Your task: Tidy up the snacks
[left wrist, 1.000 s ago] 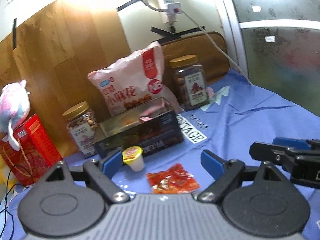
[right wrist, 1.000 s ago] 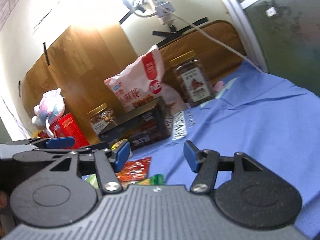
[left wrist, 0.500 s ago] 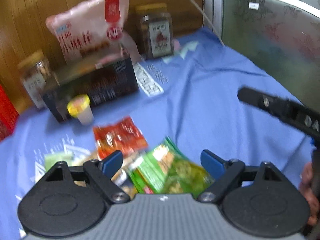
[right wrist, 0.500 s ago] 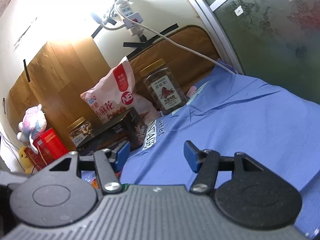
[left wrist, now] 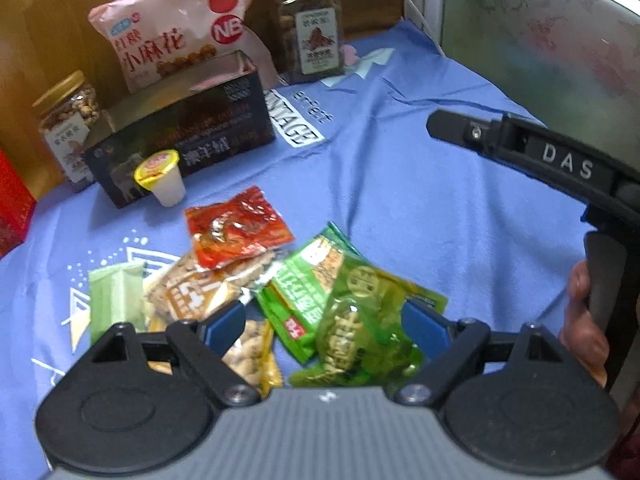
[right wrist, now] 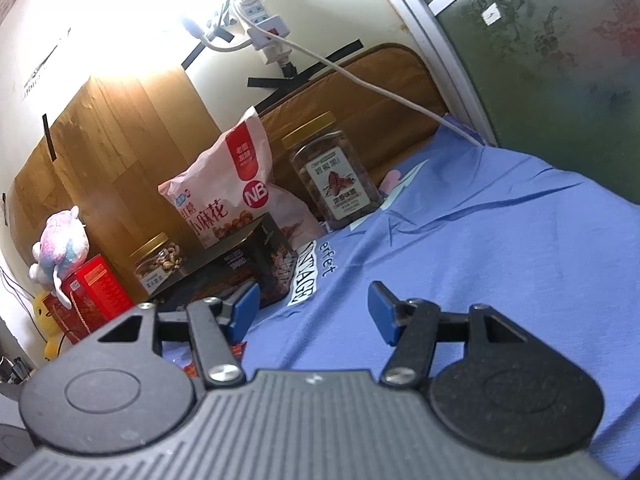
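My left gripper [left wrist: 324, 326] is open and empty, hovering just above a pile of small snack packets on the blue cloth: green packets [left wrist: 352, 308], a red packet [left wrist: 236, 226], a tan cracker packet [left wrist: 192, 288], a pale green bar [left wrist: 116, 294] and a peanut packet [left wrist: 252, 354]. A yellow-lidded jelly cup [left wrist: 162, 178] stands before an open dark tin box [left wrist: 180, 136]. My right gripper [right wrist: 312, 312] is open and empty, off to the right, above bare cloth; its side shows in the left wrist view [left wrist: 532, 152].
Behind the tin stand a pink snack bag [left wrist: 176, 28], a pecan jar [left wrist: 312, 28] and a nut jar [left wrist: 68, 116]. A red box [right wrist: 96, 288] with a plush toy [right wrist: 60, 248] sits at far left. A wooden panel, a power strip and a cable are behind.
My left gripper has tilted down and drawn back, bringing the pile of small packets into view under its fingers. My right gripper has swung right and tilted up, away from the pile.
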{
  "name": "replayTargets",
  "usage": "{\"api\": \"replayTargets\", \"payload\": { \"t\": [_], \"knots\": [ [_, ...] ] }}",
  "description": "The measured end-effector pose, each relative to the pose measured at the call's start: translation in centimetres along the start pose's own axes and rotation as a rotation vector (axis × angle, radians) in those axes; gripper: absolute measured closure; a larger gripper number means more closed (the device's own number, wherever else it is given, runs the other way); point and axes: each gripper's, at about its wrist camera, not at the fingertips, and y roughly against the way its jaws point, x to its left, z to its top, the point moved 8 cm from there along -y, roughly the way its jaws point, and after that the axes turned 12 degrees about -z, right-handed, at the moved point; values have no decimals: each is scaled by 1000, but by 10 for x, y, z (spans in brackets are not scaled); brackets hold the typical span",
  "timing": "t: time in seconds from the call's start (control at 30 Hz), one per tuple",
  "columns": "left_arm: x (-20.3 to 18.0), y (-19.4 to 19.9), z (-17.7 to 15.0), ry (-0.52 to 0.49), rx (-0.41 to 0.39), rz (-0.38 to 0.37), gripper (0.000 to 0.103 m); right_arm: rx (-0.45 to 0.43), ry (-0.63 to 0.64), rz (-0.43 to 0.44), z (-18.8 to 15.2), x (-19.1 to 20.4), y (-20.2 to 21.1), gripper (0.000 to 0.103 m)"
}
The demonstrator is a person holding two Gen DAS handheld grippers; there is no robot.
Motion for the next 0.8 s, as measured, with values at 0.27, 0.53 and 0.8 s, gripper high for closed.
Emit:
{"api": "replayTargets", "payload": {
  "t": [0.27,0.53,0.8],
  "knots": [
    [18,4,4,29,-28,60,15,22,5,11,-5,6,-3,40],
    [37,7,7,46,-47,126,15,35,1,19,-7,8,-9,40],
    [38,6,6,30,-51,156,15,36,4,23,-8,9,-10,40]
  ]
}}
